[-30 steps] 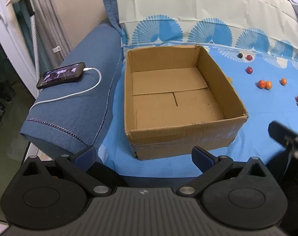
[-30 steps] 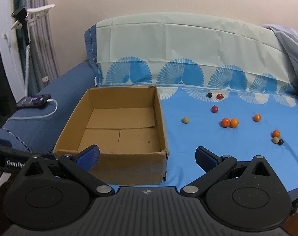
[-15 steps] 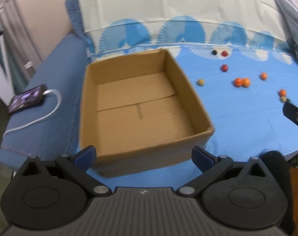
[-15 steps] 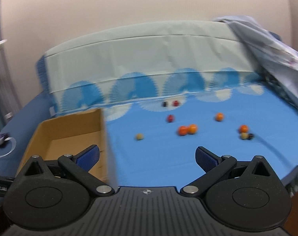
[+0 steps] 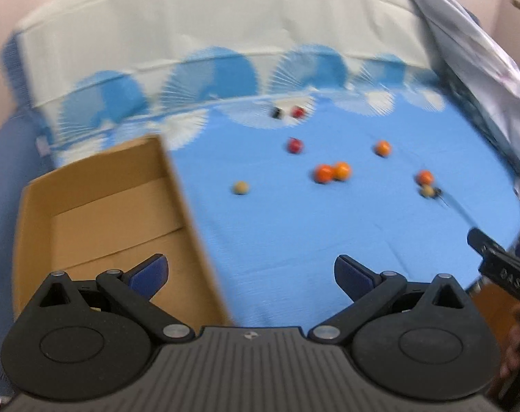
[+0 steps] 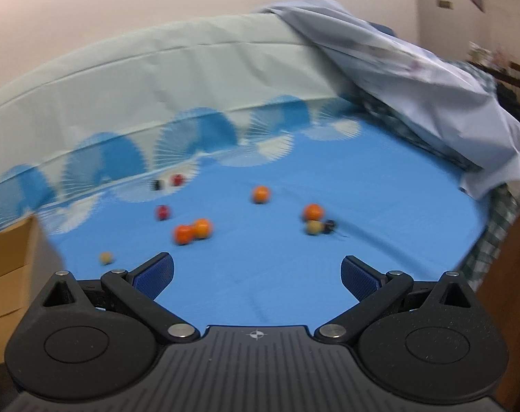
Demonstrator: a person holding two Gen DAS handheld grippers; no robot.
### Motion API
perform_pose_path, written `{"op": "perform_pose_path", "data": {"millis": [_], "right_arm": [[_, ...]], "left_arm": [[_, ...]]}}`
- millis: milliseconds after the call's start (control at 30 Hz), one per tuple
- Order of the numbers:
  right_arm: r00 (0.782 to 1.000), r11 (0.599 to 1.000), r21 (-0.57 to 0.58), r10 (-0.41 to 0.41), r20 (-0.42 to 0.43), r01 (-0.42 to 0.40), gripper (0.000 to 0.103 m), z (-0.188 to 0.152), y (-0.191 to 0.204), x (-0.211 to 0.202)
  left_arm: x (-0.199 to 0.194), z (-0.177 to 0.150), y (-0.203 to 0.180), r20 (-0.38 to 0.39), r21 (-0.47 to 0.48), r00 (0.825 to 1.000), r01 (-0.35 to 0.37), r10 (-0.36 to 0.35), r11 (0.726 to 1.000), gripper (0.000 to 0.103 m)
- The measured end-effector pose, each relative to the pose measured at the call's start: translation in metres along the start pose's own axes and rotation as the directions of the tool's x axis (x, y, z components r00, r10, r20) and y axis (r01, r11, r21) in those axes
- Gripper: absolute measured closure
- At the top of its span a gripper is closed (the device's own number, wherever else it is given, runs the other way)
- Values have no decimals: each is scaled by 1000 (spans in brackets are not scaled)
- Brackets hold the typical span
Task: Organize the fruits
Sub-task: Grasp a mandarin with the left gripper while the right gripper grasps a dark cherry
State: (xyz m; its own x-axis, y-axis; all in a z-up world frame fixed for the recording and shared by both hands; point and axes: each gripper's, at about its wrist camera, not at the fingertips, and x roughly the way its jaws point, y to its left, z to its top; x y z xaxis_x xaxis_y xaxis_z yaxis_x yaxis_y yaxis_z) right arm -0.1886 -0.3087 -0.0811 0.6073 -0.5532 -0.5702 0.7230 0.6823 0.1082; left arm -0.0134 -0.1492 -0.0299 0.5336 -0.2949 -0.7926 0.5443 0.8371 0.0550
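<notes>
Several small round fruits lie scattered on the blue sheet (image 5: pixel 294 226): a pair of orange ones (image 5: pixel 332 172) (image 6: pixel 192 231), a tan one (image 5: pixel 240 188) (image 6: pixel 106 258), a red one (image 5: pixel 294 145) (image 6: pixel 162 212), and further orange, red and dark ones behind. An empty cardboard box (image 5: pixel 98 219) stands at the left, its corner (image 6: pixel 9 261) showing in the right wrist view. My left gripper (image 5: pixel 249 271) is open over the box's right wall and the sheet. My right gripper (image 6: pixel 256 273) is open above the sheet, short of the fruits. Both hold nothing.
A pale backrest cover (image 6: pixel 157 79) with blue fan prints rises behind the fruits. A crumpled grey-white cloth (image 6: pixel 414 79) is heaped at the right. The sheet's front edge drops off at the lower right (image 6: pixel 483 240). The other gripper's black body (image 5: pixel 504 271) shows at the left wrist view's right edge.
Both views have swung to the right: the box has slid to the left edge and the fruits have come to the middle. The phone and armrest have left view. Both grippers stay open.
</notes>
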Motion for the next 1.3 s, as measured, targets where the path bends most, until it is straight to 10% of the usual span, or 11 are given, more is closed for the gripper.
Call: {"op": "perform_pose_path", "data": {"millis": [367, 633, 1100, 1167, 1233, 1300], "right_arm": [[991, 992, 31, -119, -57, 121, 1, 16, -61, 133], [958, 952, -152, -278, -66, 265, 1, 12, -85, 254], [992, 976, -178, -128, -12, 123, 5, -8, -100, 317], [995, 974, -206, -100, -4, 97, 16, -7, -99, 312], [996, 964, -252, -84, 8, 84, 30, -10, -90, 306], [997, 950, -302, -73, 14, 73, 51, -12, -80, 302]], "left_arm": [[152, 63, -39, -147, -87, 987, 57, -70, 995, 0], [262, 96, -77, -210, -29, 974, 75, -79, 997, 0], [367, 130, -107, -239, 38, 971, 20, -11, 999, 1], [365, 132, -106, -205, 36, 978, 54, -45, 998, 8], [365, 133, -107, -213, 38, 974, 88, -78, 995, 45], [369, 132, -107, -245, 8, 959, 148, -141, 989, 60]]}}
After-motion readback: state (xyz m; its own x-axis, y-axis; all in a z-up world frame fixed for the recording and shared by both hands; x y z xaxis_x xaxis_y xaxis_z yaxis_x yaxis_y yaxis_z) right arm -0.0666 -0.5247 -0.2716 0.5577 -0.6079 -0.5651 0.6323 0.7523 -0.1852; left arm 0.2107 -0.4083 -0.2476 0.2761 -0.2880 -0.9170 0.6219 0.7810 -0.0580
